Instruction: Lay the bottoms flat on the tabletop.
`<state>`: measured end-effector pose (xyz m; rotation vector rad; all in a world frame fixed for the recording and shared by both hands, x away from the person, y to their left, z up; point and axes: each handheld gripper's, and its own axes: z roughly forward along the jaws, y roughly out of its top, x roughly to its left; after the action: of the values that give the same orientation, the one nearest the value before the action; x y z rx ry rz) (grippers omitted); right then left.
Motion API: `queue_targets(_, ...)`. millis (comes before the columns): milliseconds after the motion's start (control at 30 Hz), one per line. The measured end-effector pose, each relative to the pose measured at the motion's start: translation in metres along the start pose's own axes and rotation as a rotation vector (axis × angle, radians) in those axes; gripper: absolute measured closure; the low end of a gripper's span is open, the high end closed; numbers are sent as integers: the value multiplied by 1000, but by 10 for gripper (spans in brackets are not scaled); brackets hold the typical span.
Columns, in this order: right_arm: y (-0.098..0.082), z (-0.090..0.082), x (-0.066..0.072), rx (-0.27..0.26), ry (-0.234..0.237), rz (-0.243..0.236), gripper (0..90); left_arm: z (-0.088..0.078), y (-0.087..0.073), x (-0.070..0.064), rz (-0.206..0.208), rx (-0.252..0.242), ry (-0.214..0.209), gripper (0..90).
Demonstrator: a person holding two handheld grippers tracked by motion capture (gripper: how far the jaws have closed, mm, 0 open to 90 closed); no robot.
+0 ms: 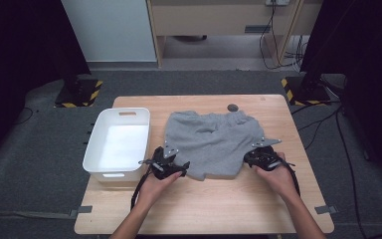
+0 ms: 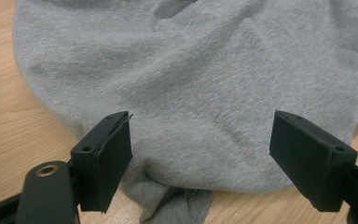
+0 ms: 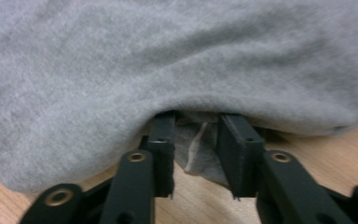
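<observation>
grey sweat shorts (image 1: 213, 142) lying folded mid-table, just right of the white bin (image 1: 93, 145), near hem towards the person. soft, light, limp fleece by the look of it; likely to sag and unfold if lifted by one point, so best pinched through all layers at the two near corners, where the folded edge bunches thick. left gripper (image 2: 200, 154) at the near left corner, jaws spread wide over the cloth, pressing nothing. right gripper (image 3: 196, 142) at the near right corner, jaws parted a little with a tongue of cloth (image 3: 196, 151) loose between them, pads not pinching. pale wooden table (image 1: 214, 204), smooth and bare at the front, a small dark disc (image 1: 233, 107) at the far edge. grey carpet (image 1: 40, 164) around, yellow-black hazard tape (image 1: 87, 94) on stand feet, cables (image 1: 278, 40) at the far wall.
</observation>
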<state>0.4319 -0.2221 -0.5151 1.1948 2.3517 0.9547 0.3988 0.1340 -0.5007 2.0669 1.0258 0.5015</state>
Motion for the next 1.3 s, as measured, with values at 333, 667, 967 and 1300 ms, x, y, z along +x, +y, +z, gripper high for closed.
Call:
queue_targets(333,-1,10,0,36,-42,-19,697,-6,1,-2,-14,-5,21,193)
queue_targets(667,0,-3,-3,1,-64,3,822,-11,-12,-7,-25,48,83,192)
queue_targets(967,-4,-14,-11,-18,-67,17,823,-1,-24,-9,-25,119,132,256)
queue_targets(1300,-3,-23,-13,-23,-83,23,827,23,-14,8,-29,105,121,446)
